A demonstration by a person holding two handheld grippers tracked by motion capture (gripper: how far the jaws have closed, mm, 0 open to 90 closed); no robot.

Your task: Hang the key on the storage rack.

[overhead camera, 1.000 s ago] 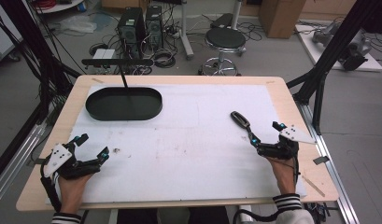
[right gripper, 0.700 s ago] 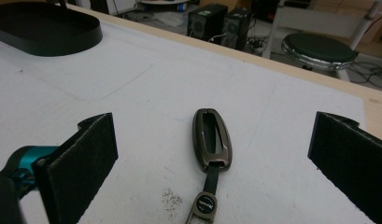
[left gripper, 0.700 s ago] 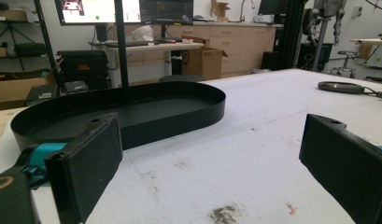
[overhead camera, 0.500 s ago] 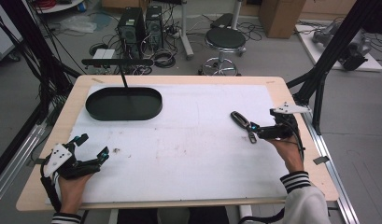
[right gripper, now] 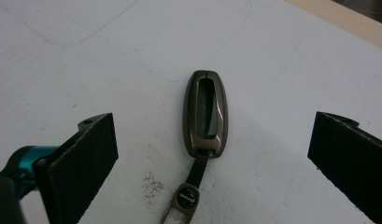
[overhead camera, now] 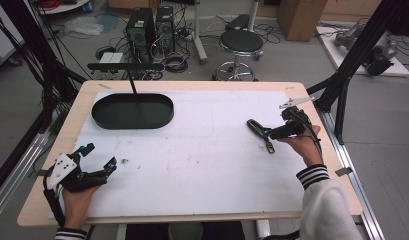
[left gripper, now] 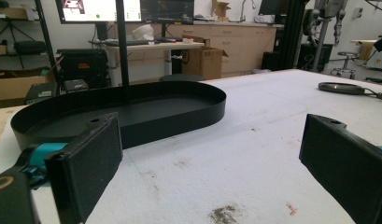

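Dark bronze oval key fob point(right gripper: 205, 113) with strap lay on white table mat point(overhead camera: 202, 165), right side, between spread jaws of right gripper point(right gripper: 212, 163). Tag lettering too small to read. Left gripper point(left gripper: 207, 168) gaped, near-left, facing black oval tray point(left gripper: 132, 109).

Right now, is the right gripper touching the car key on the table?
Apart. In the right gripper view, the car key lies between the open jaws of the right gripper, with white table showing on both sides.

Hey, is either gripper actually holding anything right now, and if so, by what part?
Nothing is held. The right gripper is open above the key fob; the left gripper is open over the bare table.
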